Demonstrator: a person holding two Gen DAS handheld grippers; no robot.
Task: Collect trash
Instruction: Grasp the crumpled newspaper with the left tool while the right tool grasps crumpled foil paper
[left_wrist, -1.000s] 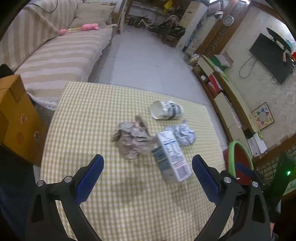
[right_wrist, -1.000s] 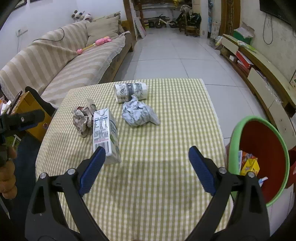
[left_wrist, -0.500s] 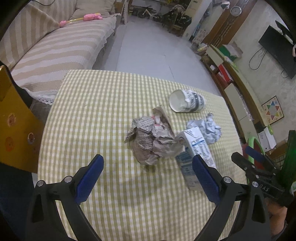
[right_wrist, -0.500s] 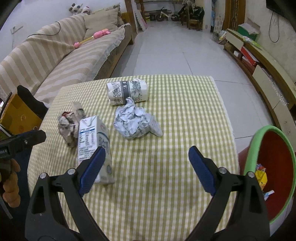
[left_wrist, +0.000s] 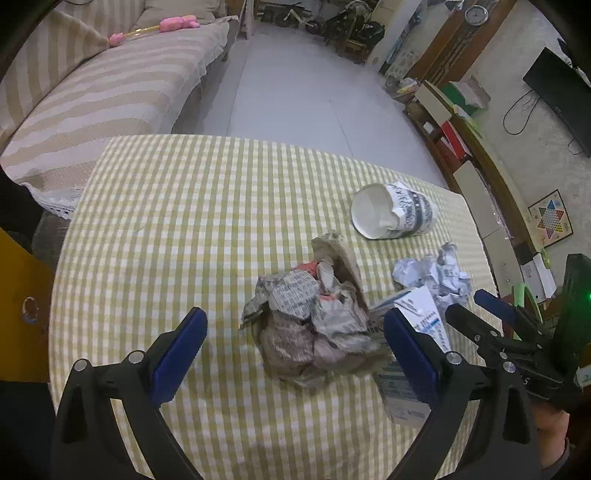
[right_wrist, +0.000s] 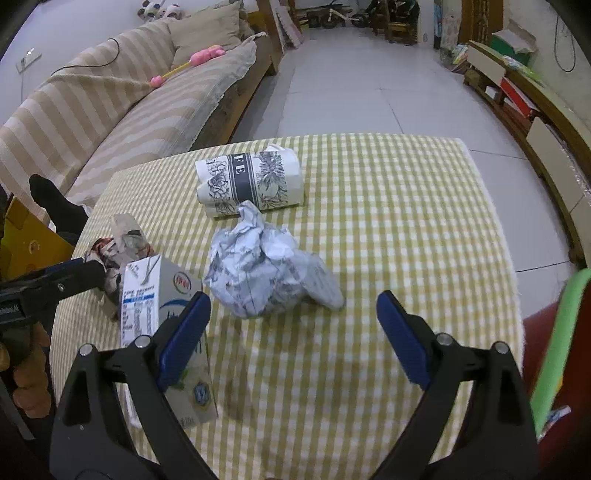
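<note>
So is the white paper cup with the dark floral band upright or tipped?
Tipped: the white paper cup lies on its side, its dented mouth facing sideways.

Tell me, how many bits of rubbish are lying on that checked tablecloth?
4. A paper cup on its side at the far end, white crumpled paper mid-table, a milk carton to its left, and crumpled newspaper beyond the carton. None seems hidden.

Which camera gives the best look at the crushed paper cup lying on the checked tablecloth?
The right wrist view: there the paper cup lies unobstructed with its whole printed side showing. The left wrist view sees the same cup smaller and nearer the picture's edge, mostly looking into its dented white mouth.
</note>
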